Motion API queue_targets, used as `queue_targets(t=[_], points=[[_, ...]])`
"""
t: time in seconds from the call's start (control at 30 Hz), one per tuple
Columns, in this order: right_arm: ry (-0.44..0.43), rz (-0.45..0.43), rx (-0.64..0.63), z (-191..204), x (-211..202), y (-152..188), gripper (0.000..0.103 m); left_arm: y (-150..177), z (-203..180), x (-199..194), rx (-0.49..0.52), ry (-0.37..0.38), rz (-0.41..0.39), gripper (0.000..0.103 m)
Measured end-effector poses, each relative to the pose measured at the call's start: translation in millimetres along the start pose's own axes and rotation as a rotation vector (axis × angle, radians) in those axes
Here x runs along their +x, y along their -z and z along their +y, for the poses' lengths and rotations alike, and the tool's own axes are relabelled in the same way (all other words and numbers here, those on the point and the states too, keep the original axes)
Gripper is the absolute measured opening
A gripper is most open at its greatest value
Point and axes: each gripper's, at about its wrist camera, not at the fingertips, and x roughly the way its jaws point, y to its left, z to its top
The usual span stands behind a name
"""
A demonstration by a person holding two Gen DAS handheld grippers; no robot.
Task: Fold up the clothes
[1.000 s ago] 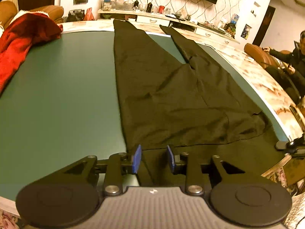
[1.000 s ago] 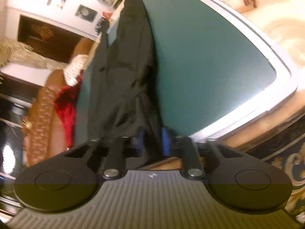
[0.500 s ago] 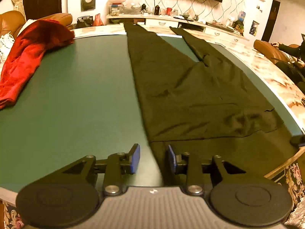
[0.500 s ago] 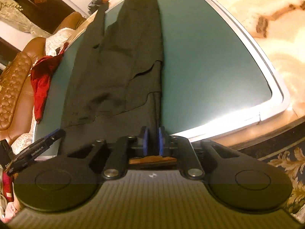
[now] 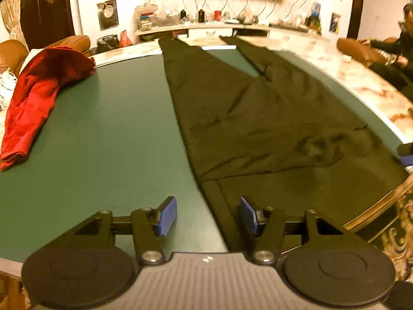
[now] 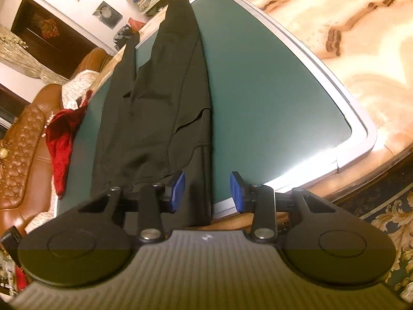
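Note:
Black trousers (image 5: 245, 108) lie flat on the green table mat (image 5: 103, 142), legs stretched toward the far side. The left gripper (image 5: 208, 215) hovers over their near left edge. Its jaws are opening, and the cloth edge runs between the blue pads (image 5: 167, 215) without touching them. In the right wrist view the trousers (image 6: 155, 108) reach the near table edge, where the right gripper (image 6: 207, 192) straddles their right edge. Its jaws are opening too, pads clear of the fabric. Part of the right gripper (image 5: 406, 155) shows at the left wrist view's right border.
A red garment (image 5: 38, 98) lies bunched at the mat's far left, also seen as red cloth (image 6: 62, 139). A marble table rim (image 5: 361, 85) surrounds the mat. A person (image 5: 397, 51) sits at the far right. A brown leather sofa (image 6: 20, 155) stands beside the table.
Both grippers have opened and let go of the trousers' waist end, which now lies on the table. The right gripper has also risen a little.

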Motion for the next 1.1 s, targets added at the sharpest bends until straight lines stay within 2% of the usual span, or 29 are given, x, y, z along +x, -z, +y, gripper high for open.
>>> queue_targets(t=[0.1,0.23,0.37,0.6,0.73,0.83,0.97,1.03,1.1], points=[[0.033,-0.001,-0.039,8.6,2.8,3.6,0.045,4.4,7.9,-0.3,-0.049,-0.005,-0.008,0.060],[0.070,0.003,-0.095,18.7,5.2,8.3,0.045,7.5,13.6,-3.7,-0.063,-0.045,-0.016,0.060],[0.088,-0.006,-0.127,25.2,4.5,10.9,0.045,12.3,19.3,-6.6,-0.103,-0.054,-0.028,0.060],[0.082,-0.022,-0.093,19.5,2.0,9.8,0.045,12.4,21.3,-7.3,-0.111,-0.071,-0.019,0.060],[0.038,-0.024,-0.011,7.5,-0.6,10.7,0.045,13.5,20.5,-8.9,-0.109,-0.088,-0.017,0.060],[0.004,-0.007,0.002,4.7,3.6,10.6,0.045,14.0,20.1,-9.3,-0.111,-0.091,-0.019,0.062],[-0.071,0.002,0.034,-0.2,12.2,9.9,0.045,12.9,23.0,-8.1,-0.123,-0.081,-0.014,0.064],[-0.109,0.010,0.080,-6.0,14.6,9.1,0.045,10.6,24.6,-7.2,-0.125,-0.075,-0.005,0.065],[-0.185,0.032,0.153,-18.6,18.0,10.6,0.045,9.4,23.6,-6.8,-0.116,-0.077,0.003,0.065]])
